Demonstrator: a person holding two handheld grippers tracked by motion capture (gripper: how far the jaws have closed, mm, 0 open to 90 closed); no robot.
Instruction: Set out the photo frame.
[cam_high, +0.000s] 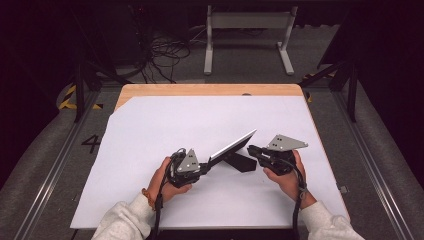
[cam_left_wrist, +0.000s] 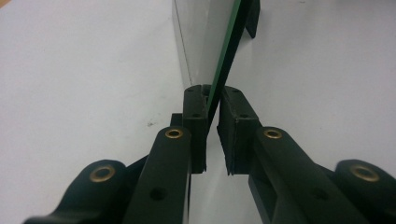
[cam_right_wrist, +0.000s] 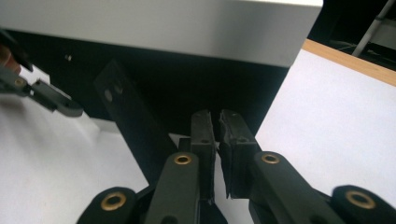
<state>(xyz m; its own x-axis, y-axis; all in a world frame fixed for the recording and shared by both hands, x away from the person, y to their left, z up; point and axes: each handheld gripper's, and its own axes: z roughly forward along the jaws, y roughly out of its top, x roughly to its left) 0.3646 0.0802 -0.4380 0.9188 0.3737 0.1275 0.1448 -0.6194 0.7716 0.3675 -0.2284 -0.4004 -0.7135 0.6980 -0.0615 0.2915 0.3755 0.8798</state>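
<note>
On the white-covered tabletop (cam_high: 150, 150), near its front middle, a thin flat panel with a white face, dark back and green edge (cam_high: 231, 147) stands tilted, one end raised toward the right. A black hinged support leg (cam_high: 241, 161) hangs from its dark underside and touches the surface. The left tool (cam_high: 205, 167) is clamped on the panel's lower edge; in the left gripper view the green edge (cam_left_wrist: 227, 60) runs straight between the nearly closed jaws. The right tool (cam_high: 251, 149) sits just beside the leg under the panel, its jaws drawn almost together with nothing visibly between them in the right gripper view (cam_right_wrist: 217, 128).

The risk appears to lie in the single narrow pinch. If the left tool twists or loosens, the panel would likely pivot and slap down. The right tool, closed on air, offers no backup, and a nudge against the leg could fold it and drop the raised end.
</note>
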